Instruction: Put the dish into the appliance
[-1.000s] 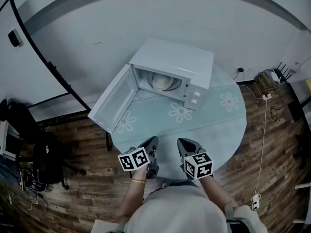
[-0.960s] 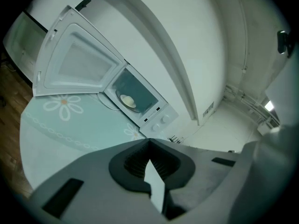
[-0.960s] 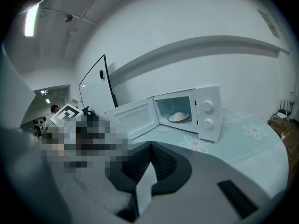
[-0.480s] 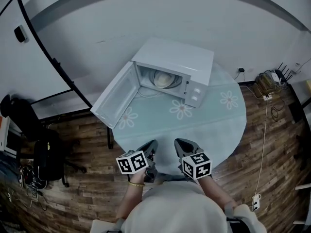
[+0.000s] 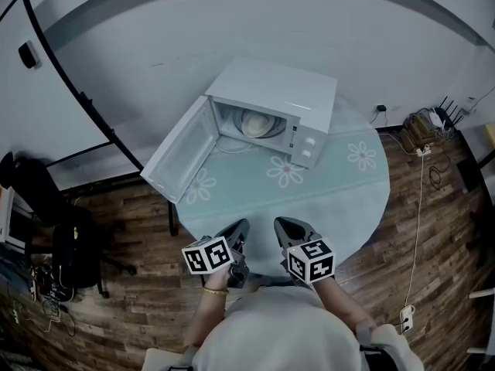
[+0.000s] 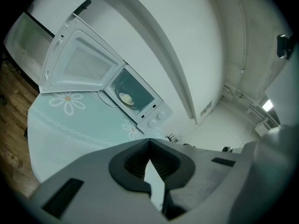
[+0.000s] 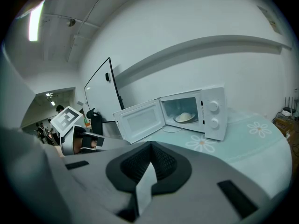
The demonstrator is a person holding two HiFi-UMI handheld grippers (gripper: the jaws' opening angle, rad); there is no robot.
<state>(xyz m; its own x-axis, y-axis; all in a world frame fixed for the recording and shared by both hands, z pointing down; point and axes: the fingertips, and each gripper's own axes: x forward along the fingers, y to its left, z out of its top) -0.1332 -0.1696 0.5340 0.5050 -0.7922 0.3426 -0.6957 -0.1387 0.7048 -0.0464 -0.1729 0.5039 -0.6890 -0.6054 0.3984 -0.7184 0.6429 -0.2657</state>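
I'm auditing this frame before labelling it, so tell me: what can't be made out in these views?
- The dish in the microwave: too small in every view to tell plate from bowl, or whether it holds anything.
- The upper knob: its markings are too small in the right gripper view.
- The table: its near edge is hidden in the head view by the left gripper, the right gripper and the person's body.

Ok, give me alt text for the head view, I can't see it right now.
A white microwave stands on a round flower-patterned table, its door swung open to the left and a pale dish inside. At the table's near edge, the left tongs and right tongs are shut and empty.
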